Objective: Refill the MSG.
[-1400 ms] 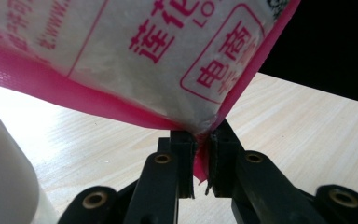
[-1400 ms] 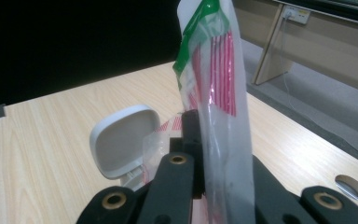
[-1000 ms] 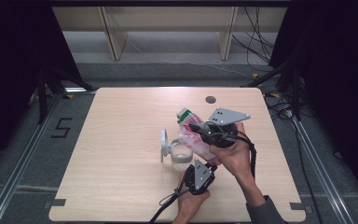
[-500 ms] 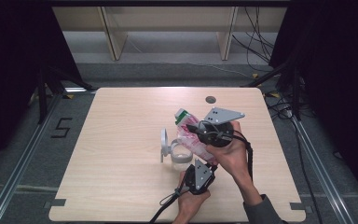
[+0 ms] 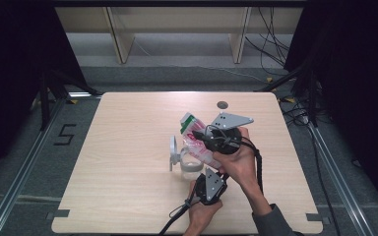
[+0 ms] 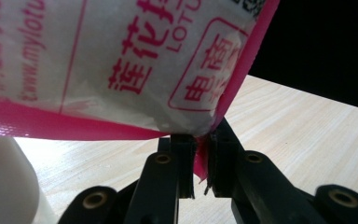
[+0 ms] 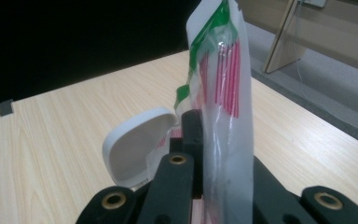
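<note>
High view: a person's two hands work over a light wooden desk, each carrying a gripper. The right gripper, with its grey three-cornered plate on top, has its fingers clenched on a plastic pouch printed in white, pink and green; in the right gripper view the pouch stands edge-on between them, its green-striped end rising above the fingertips. The left gripper, nearer the desk's front edge, has its fingers clamped on the pink bottom corner of the same pouch; in the left gripper view the pouch's printed face spreads above and to the left of those fingers. The pouch is thus held off the desk between the two grippers, tilted, directly above a white container with its hinged lid standing open, just left of both sets of fingers. A small dark round spot lies on the desk well beyond the right gripper.
</note>
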`<state>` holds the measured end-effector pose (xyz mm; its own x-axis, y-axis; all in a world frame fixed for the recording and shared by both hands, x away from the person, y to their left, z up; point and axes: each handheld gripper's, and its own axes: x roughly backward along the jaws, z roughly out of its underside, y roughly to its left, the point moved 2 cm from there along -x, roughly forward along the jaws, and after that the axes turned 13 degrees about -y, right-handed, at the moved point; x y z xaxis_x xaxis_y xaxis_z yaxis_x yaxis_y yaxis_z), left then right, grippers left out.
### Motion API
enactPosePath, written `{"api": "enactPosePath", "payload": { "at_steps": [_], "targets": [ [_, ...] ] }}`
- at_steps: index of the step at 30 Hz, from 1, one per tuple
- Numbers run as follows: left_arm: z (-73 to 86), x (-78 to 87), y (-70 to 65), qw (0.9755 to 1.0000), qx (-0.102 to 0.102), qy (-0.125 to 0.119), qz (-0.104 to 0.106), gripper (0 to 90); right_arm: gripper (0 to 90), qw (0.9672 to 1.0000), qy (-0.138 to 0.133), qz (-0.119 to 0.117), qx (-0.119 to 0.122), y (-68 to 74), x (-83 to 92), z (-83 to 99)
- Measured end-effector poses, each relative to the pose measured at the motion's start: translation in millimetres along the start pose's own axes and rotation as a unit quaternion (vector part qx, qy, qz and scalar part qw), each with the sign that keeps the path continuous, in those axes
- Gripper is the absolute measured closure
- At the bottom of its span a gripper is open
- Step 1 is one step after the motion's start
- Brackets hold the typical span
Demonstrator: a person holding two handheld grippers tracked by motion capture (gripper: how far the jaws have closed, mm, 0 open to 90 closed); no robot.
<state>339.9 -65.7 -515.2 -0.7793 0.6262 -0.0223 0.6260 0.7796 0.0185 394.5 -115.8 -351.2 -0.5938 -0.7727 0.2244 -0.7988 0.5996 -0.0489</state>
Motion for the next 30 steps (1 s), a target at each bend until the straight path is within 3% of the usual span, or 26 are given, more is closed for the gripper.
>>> {"api": "enactPosePath", "payload": {
  "at_steps": [10,13,15,19,20,23,24,28,29,30],
  "targets": [
    [0.1,2.6,0.0,1.0000,-0.003,-0.003,-0.002,82.3,90.0,0.9999,-0.001,-0.007,-0.013,-0.7,-3.5,-0.2],
    [0.2,1.4,-1.6,1.0000,-0.003,-0.004,-0.003,82.3,90.0,1.0000,-0.003,-0.006,-0.007,-2.1,-4.1,-0.4],
    [0.1,-0.3,-3.3,1.0000,-0.004,-0.003,-0.001,82.3,90.0,0.9998,0.007,0.000,-0.019,-1.0,-3.9,0.3],
    [0.2,-2.9,-5.8,1.0000,-0.003,-0.004,0.000,82.4,90.0,1.0000,-0.001,0.005,0.005,-3.6,-6.1,0.8],
    [0.2,-3.2,-6.1,1.0000,-0.003,-0.004,0.000,82.4,90.0,0.9999,0.011,-0.002,-0.003,-3.1,-5.4,0.8],
    [0.1,-4.0,-6.6,1.0000,-0.004,-0.004,-0.001,82.4,90.0,1.0000,0.008,-0.004,0.001,-5.0,-7.1,1.2],
    [0.1,-4.4,-6.6,1.0000,-0.004,-0.005,-0.001,82.4,90.0,0.9998,0.013,-0.005,-0.017,-4.1,-6.8,1.4],
    [-0.3,-6.1,-6.6,1.0000,-0.003,-0.005,0.000,82.4,90.0,0.9998,0.009,0.002,-0.016,-5.1,-6.9,0.8],
    [-0.3,-7.0,-7.5,1.0000,-0.003,-0.007,0.006,82.4,90.0,0.9995,0.014,0.002,-0.027,-4.1,-7.1,1.0],
    [-0.3,-7.0,-7.8,1.0000,-0.003,-0.007,0.004,82.4,90.0,0.9998,0.012,0.000,-0.013,-5.4,-8.0,0.8]
  ]
}}
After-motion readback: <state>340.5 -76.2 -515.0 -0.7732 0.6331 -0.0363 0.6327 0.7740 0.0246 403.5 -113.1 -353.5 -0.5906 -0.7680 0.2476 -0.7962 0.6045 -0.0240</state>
